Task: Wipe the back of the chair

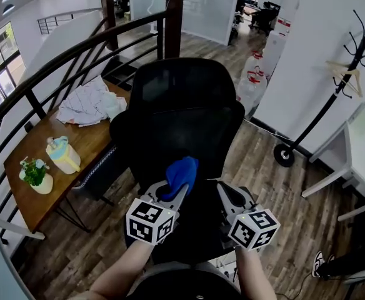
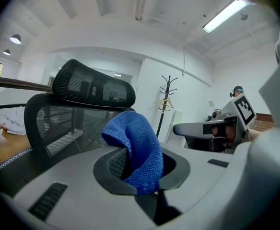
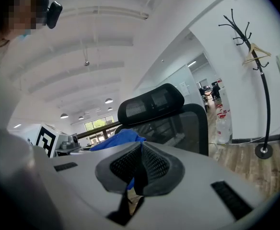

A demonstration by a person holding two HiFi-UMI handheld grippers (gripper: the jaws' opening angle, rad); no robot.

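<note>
Head view: the left gripper [image 1: 170, 195] is clamped on a bunched blue cloth [image 1: 181, 174], held close to the black mesh chair back [image 1: 179, 120]. Whether the two touch is unclear. Beside it, the right gripper [image 1: 228, 197] has its jaws pressed together, holding nothing.

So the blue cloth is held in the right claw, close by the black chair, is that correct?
Not quite: the blue cloth is held in the left claw, as the left gripper view shows, close by the black chair. The right claw is shut on nothing.
</note>
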